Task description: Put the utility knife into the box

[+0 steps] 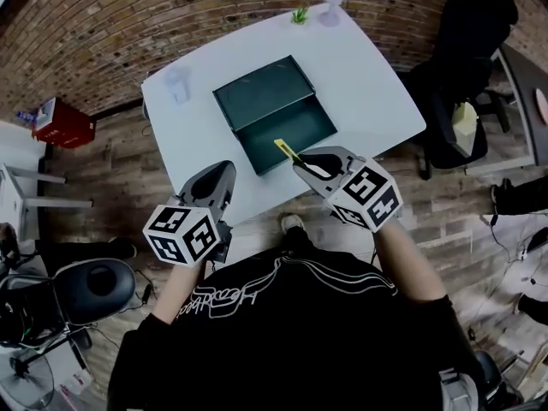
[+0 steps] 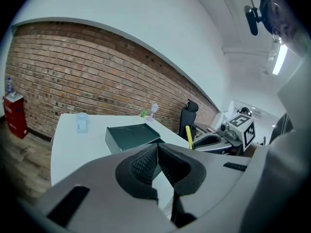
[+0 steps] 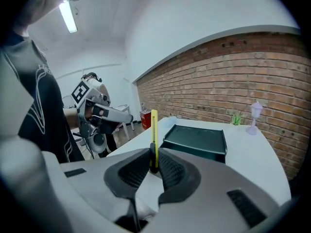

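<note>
A slim yellow utility knife [image 1: 287, 151] sticks out of my right gripper [image 1: 304, 166], which is shut on its near end and holds it over the front edge of the open dark green box [image 1: 300, 125]. In the right gripper view the knife [image 3: 153, 130] stands upright between the pads of that gripper [image 3: 153, 165], with the box [image 3: 197, 141] beyond. My left gripper [image 1: 221, 174] hovers at the table's front edge, left of the box, shut with nothing in it; its pads [image 2: 146, 166] meet. The left gripper view also shows the box [image 2: 132, 135] and knife [image 2: 188, 136].
On the white table [image 1: 368, 75] stand a clear cup [image 1: 177, 84], a small green plant [image 1: 299, 14] and a pale lilac goblet-shaped ornament [image 1: 333, 2]. A black office chair [image 1: 458, 67] is right of the table, a red case [image 1: 62, 122] on the floor at left.
</note>
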Action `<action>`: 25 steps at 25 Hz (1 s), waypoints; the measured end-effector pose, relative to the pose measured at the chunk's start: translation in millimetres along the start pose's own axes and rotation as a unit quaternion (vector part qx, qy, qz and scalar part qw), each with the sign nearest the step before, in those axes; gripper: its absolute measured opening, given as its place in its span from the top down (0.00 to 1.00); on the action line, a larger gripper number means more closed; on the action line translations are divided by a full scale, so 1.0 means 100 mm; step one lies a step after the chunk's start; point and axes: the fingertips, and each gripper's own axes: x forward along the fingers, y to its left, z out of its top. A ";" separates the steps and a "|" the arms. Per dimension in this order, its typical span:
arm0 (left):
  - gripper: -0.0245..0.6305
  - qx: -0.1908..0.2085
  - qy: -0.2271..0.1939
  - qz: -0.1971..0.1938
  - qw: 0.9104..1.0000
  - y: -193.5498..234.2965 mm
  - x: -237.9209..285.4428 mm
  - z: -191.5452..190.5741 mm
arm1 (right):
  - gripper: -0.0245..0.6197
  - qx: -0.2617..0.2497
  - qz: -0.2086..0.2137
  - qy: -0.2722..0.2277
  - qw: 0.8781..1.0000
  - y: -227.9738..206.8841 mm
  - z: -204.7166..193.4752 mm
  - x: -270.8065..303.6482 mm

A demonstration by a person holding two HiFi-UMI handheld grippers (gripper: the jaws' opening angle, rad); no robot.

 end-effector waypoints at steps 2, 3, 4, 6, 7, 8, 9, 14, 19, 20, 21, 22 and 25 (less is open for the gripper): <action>0.91 -0.007 -0.009 0.018 1.000 0.05 0.01 0.02 | 0.87 -0.021 0.014 0.018 1.000 -0.11 -0.02 0.11; 0.91 -0.010 -0.014 0.026 1.000 0.07 0.02 0.03 | 0.87 -0.035 0.020 0.029 0.999 -0.15 -0.04 0.17; 0.91 -0.013 -0.018 0.033 0.999 0.09 0.03 0.04 | 0.87 -0.051 0.026 0.039 0.998 -0.19 -0.06 0.22; 0.91 -0.017 -0.026 0.046 0.998 0.15 0.04 0.07 | 0.87 -0.082 0.032 0.059 0.994 -0.27 -0.09 0.35; 0.91 -0.019 -0.029 0.051 0.998 0.18 0.05 0.08 | 0.87 -0.095 0.034 0.068 0.993 -0.31 -0.10 0.41; 0.91 -0.021 -0.032 0.056 0.998 0.21 0.05 0.09 | 0.87 -0.105 0.036 0.076 0.991 -0.35 -0.12 0.47; 0.91 -0.023 -0.035 0.061 0.997 0.25 0.05 0.09 | 0.87 -0.115 0.038 0.086 0.989 -0.38 -0.14 0.54; 0.91 -0.042 -0.062 0.081 0.994 0.43 0.01 0.12 | 0.87 -0.166 0.068 0.152 0.972 -0.50 -0.35 0.83; 0.91 -0.052 -0.075 0.102 0.991 0.62 -0.06 0.13 | 0.87 -0.184 0.091 0.211 0.956 -0.59 -0.58 1.10; 0.91 -0.054 -0.076 0.105 0.990 0.65 -0.08 0.12 | 0.87 -0.187 0.094 0.228 0.951 -0.61 -0.63 1.15; 0.91 -0.055 -0.076 0.108 0.990 0.68 -0.09 0.11 | 0.87 -0.190 0.097 0.243 0.946 -0.63 -0.68 1.20; 0.91 -0.056 -0.075 0.112 0.989 0.71 -0.10 0.10 | 0.87 -0.193 0.099 0.256 0.942 -0.66 -0.72 1.24; 0.91 -0.062 -0.072 0.122 0.988 0.79 -0.13 0.06 | 0.87 -0.208 0.099 0.294 0.927 -0.73 -0.82 1.35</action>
